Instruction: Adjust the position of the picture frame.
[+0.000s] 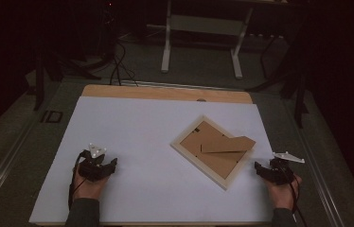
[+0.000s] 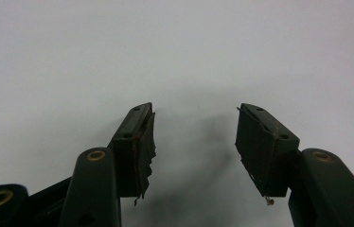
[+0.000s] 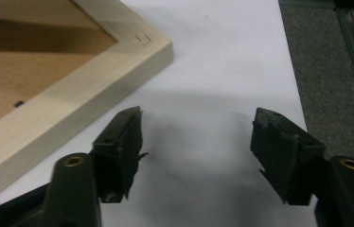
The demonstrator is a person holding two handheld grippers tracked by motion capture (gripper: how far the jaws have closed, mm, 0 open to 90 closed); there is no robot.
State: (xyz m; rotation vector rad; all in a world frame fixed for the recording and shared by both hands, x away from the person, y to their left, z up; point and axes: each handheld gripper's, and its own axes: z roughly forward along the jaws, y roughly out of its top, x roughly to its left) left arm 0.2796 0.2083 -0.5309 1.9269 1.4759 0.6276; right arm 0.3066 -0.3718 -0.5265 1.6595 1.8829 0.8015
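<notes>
High view: the picture frame (image 1: 213, 151) lies face down on the white surface (image 1: 132, 142), turned at an angle, right of centre, with its brown backing board up and the cardboard stand (image 1: 229, 144) folded out across the back; nothing about it looks worked on yet, so I judge the handling of the frame as not begun, with the whole of it left to do. My left gripper (image 1: 98, 165) rests low on the surface near the front edge, well apart from the frame, my hand behind it with the forearm coming in from the bottom; my right gripper (image 1: 269, 171) sits near the frame's lower right corner, pointing toward it. Left gripper view: my two black jaws stand apart over bare white surface, with nothing between them. Right gripper view: my jaws are spread wide and empty, aimed level along the surface; the pale wooden corner of the frame (image 3: 118, 61) lies just beyond my left jaw, near but not touching
</notes>
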